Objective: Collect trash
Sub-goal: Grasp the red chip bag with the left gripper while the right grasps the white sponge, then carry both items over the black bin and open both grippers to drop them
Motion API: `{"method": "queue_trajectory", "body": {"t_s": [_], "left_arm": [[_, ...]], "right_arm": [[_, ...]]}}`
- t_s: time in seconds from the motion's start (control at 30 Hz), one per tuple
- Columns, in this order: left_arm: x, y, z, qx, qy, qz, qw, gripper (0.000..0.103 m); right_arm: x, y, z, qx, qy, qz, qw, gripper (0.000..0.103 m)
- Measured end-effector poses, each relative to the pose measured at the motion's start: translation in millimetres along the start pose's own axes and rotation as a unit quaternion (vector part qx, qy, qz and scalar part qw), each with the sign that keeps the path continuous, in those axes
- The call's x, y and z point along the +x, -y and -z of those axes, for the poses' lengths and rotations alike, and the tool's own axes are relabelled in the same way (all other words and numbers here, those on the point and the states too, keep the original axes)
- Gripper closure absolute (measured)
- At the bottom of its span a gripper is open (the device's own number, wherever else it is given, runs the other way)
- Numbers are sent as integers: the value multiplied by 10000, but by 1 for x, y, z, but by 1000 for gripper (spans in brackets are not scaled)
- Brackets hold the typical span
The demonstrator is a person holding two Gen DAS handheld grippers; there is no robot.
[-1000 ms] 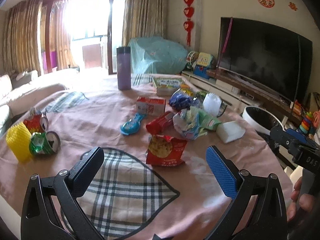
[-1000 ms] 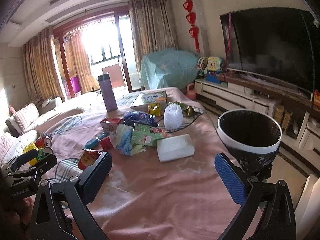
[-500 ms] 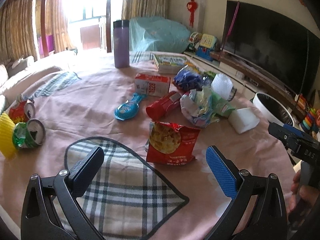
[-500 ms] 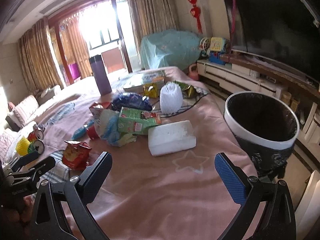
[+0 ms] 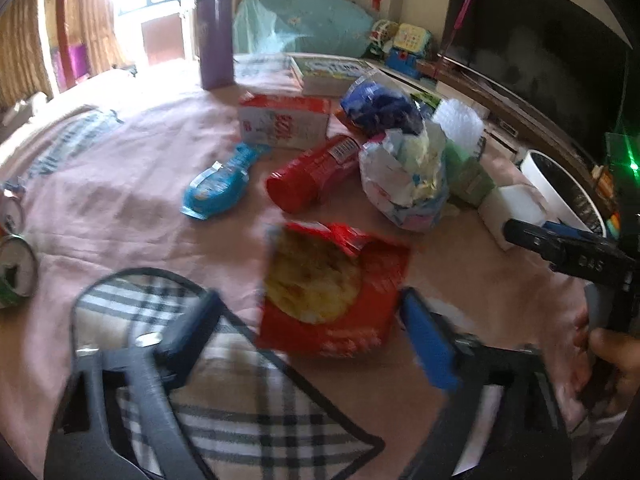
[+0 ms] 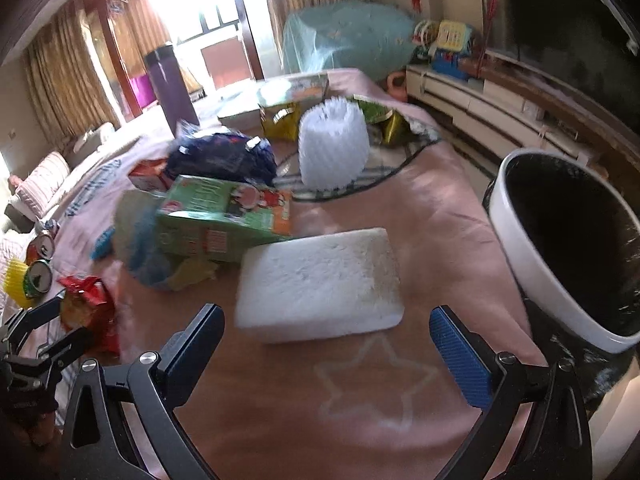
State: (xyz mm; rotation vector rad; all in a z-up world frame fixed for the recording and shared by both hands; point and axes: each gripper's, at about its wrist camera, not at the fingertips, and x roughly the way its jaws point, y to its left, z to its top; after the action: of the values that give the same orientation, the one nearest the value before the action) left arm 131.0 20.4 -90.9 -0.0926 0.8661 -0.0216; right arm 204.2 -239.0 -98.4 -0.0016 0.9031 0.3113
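My left gripper [image 5: 308,330] is open, its jaws on either side of a red snack bag [image 5: 332,292] lying on the pink tablecloth. My right gripper [image 6: 328,342] is open, just in front of a white foam block [image 6: 320,280]. The white-rimmed trash bin [image 6: 532,240] with a black liner stands at the right beside the table. Behind the block lie a green carton [image 6: 224,216], a white foam sleeve [image 6: 332,150] and a dark blue bag [image 6: 224,156]. The right gripper shows in the left wrist view [image 5: 560,246], the left gripper in the right wrist view [image 6: 44,332].
A red wrapper [image 5: 312,176], a blue wrapper [image 5: 218,184], a red-and-white box [image 5: 284,120], a crumpled bag [image 5: 404,176] and a purple flask [image 5: 216,36] are on the table. Cans [image 6: 40,276] lie at the left edge. A plaid mat [image 5: 256,392] lies under my left gripper.
Both grippers moved forward and down toward the table. The left one closed in on the red snack bag, the right one on the white foam block. Both stayed open.
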Motion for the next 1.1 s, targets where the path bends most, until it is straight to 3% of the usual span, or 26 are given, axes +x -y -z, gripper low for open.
{"method": "queue_trajectory", "body": {"t_s": [0.03, 0.1, 0.13, 0.23, 0.7, 1.1], "left_arm": [[3, 0, 1, 0, -60, 70, 10000, 44], [4, 2, 2, 28, -58, 163, 9998, 50], [2, 4, 2, 65, -15, 162, 9998, 55], [-3, 10, 0, 146, 30, 267, 9995, 62], [-22, 82, -17, 718, 166, 1138, 9908, 63], [-20, 163, -47, 1422, 278, 1547, 9773, 63]], "right_arm": [[1, 1, 0, 20, -29, -38, 10000, 2], [1, 3, 0, 34, -17, -123, 9999, 7], [0, 4, 1, 35, 7, -149, 9999, 19], [-8, 6, 4, 66, 121, -200, 9997, 23], [-90, 66, 15, 846, 885, -7, 9925, 23], [-111, 129, 13, 1232, 1059, 375, 9860, 23]]}}
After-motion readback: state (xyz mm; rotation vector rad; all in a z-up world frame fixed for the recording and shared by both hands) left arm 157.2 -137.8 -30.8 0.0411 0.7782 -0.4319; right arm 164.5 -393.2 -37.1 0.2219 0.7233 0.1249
